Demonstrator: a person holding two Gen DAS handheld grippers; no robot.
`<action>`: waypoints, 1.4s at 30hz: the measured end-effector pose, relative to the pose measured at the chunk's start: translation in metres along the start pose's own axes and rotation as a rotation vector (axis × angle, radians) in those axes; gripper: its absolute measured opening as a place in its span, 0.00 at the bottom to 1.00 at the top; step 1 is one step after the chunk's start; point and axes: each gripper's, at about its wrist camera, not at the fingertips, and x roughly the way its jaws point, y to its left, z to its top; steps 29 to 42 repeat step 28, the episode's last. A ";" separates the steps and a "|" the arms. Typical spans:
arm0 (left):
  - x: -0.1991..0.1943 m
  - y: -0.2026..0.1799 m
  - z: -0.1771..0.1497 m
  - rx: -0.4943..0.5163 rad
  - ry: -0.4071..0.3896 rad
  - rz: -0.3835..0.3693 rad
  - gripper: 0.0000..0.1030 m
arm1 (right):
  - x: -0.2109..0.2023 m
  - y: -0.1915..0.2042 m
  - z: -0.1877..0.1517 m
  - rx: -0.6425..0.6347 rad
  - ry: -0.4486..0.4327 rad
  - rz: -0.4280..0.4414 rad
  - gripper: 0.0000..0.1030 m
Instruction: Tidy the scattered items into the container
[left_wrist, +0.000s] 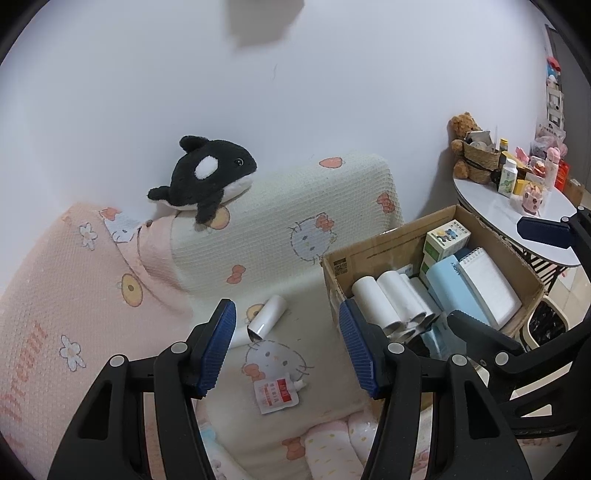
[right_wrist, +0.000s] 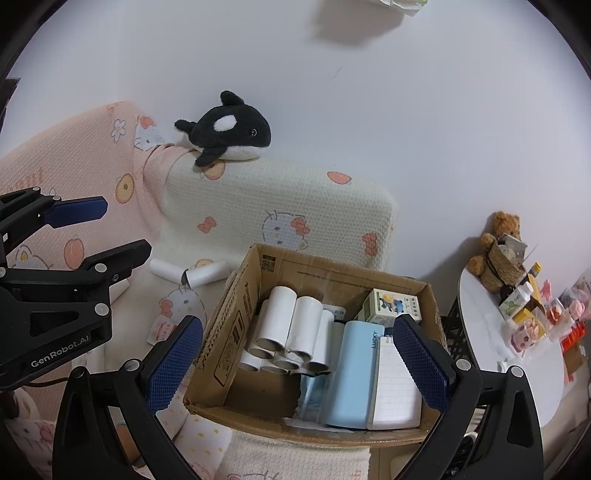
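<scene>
A cardboard box (left_wrist: 399, 243) (right_wrist: 236, 306) sits on the sofa seat and holds several white rolls (right_wrist: 291, 332), a blue case (right_wrist: 351, 373), a notepad (right_wrist: 395, 387) and a small carton (right_wrist: 391, 306). A white roll (left_wrist: 267, 317) (right_wrist: 205, 275) lies loose on the seat left of the box, with a second roll (right_wrist: 164, 267) beside it. A small red-and-white pouch (left_wrist: 277, 397) (right_wrist: 162, 328) lies nearer. My left gripper (left_wrist: 288, 347) is open and empty above the roll and pouch. My right gripper (right_wrist: 295, 362) is open and empty over the box.
A black-and-white orca plush (left_wrist: 203, 177) (right_wrist: 225, 134) rests on the sofa back. A round white side table (left_wrist: 491, 199) (right_wrist: 480, 325) at the right carries a teddy bear (right_wrist: 496, 240), bottles and small items. The wall is behind.
</scene>
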 end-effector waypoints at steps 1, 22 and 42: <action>0.000 0.000 0.000 0.001 -0.001 0.001 0.61 | 0.000 0.000 0.000 0.000 0.001 0.000 0.99; 0.002 0.000 -0.001 0.017 0.009 0.028 0.61 | 0.002 0.001 -0.001 -0.008 0.005 0.004 0.99; 0.000 -0.002 -0.001 0.029 0.004 0.033 0.62 | 0.003 0.001 0.000 -0.011 0.007 0.009 0.99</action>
